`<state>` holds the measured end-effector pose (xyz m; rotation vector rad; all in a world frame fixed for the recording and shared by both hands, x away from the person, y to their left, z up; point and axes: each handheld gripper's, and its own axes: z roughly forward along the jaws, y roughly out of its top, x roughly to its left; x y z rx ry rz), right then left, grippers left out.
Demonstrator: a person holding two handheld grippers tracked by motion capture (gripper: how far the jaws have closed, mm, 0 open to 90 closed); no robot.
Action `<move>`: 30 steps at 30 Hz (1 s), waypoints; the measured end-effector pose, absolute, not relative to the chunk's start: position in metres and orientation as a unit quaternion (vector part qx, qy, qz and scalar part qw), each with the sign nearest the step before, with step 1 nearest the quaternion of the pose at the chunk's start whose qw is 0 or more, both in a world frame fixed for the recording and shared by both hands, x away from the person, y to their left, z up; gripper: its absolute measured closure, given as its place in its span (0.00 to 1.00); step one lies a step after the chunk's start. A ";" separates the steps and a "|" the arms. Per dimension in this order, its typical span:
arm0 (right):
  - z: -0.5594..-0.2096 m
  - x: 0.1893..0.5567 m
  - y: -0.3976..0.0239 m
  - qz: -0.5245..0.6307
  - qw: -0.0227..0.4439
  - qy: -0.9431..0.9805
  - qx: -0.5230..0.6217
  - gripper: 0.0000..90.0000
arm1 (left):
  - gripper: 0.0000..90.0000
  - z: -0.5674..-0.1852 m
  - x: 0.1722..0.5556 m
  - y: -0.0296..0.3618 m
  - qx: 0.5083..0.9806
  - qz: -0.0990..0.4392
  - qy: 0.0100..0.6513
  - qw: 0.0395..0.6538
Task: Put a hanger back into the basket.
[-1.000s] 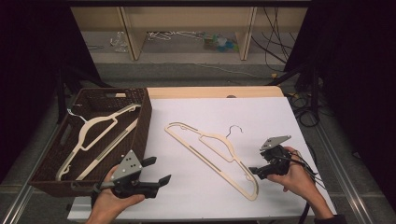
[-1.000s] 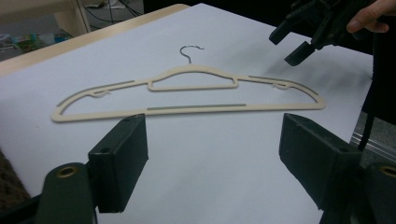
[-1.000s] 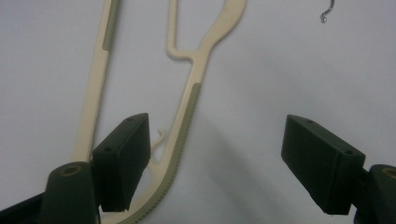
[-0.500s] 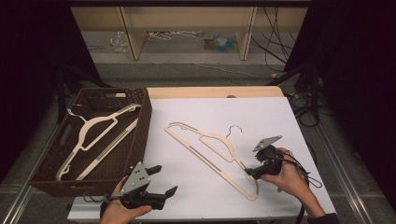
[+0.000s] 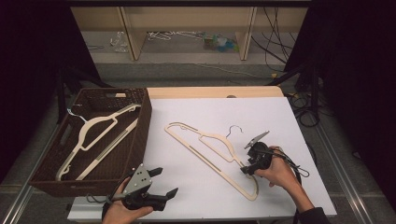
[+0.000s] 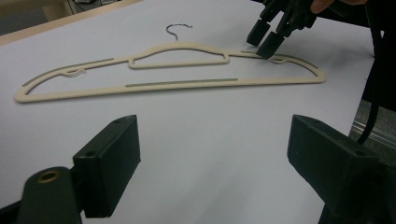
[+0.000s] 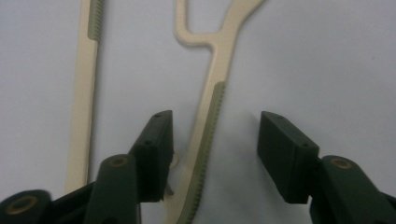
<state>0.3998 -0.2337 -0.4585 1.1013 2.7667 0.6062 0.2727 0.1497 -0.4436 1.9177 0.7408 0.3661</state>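
Right gripper point(image 7: 212, 154): jaws apart, straddling the hanger point(image 5: 210, 151) shoulder on the white table point(image 5: 196, 196).
Left gripper point(image 5: 164, 183): jaws apart, empty.
Risk: thin flat arm; pads may slip off on closing.

Cream plastic hanger with metal hook point(image 5: 211, 150) lies flat on the white table sheet, set diagonally, hook toward the far side; grey ribbed grip strips on shoulders and bottom bar. Second cream hanger of the same type point(image 5: 100, 136) lies flat and diagonal inside the dark brown woven basket point(image 5: 140, 135) at the table's left.
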 end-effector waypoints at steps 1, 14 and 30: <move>-0.458 0.400 -0.234 0.199 0.051 0.909 0.362 0.53 | 0.19 -0.444 0.273 0.150 0.793 0.150 0.309 0.503; -0.457 0.410 -0.221 0.159 0.039 0.915 0.369 0.62 | 0.19 -0.445 0.273 0.149 0.795 0.148 0.309 0.501; -0.457 0.412 -0.210 0.122 0.034 0.931 0.343 0.79 | 0.20 -0.446 0.273 0.150 0.797 0.147 0.308 0.498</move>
